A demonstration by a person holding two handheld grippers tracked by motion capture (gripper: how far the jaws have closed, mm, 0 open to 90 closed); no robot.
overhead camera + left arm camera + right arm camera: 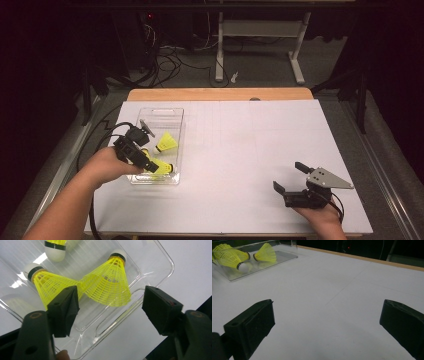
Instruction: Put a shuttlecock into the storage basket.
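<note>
A clear plastic tray (159,112) sits at the left of the white table and holds three yellow mesh shuttlecocks with white caps. One shuttlecock (166,143) lies mid-tray and another (163,168) near the tray's front end. My left gripper (145,161) hangs over that front end. In the left gripper view its jaws stand apart above two shuttlecocks (107,285) (47,282) lying skirt to skirt, and its pads press on neither. My right gripper (289,176) rests low at the table's right front, open with bare table between its fingers (252,325).
The tray (264,263) with its shuttlecocks (265,252) lies far off to the left in the right gripper view. A wooden table edge (220,94) runs along the back. Cables and a desk frame (260,30) stand on the dark floor beyond.
</note>
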